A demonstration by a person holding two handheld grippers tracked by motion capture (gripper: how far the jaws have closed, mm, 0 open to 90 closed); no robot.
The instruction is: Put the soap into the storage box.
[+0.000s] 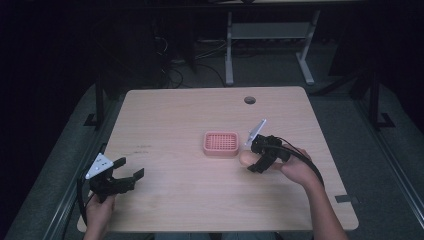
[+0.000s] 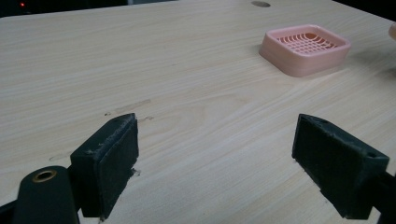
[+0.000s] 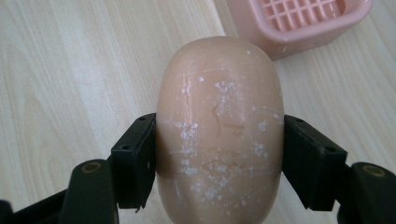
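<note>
A pink square soap dish (image 1: 220, 143) with a grid top sits near the middle of the wooden table (image 1: 165, 115). My right gripper (image 1: 253, 162) is shut on a peach oval bar of soap (image 3: 219, 126), held just to the right of the dish (image 3: 299, 21) and a little above the table. The soap (image 1: 246, 158) pokes out past the jaws toward the dish. My left gripper (image 1: 131, 168) rests open near the table's front left, nothing between its pads (image 2: 112, 158). The dish (image 2: 306, 46) lies far ahead of it.
A round cable hole (image 1: 250, 100) is set into the table's far edge. Beyond the table stand the white legs of another desk (image 1: 229, 50) on a dark floor with cables. Bare wood stretches between the two grippers.
</note>
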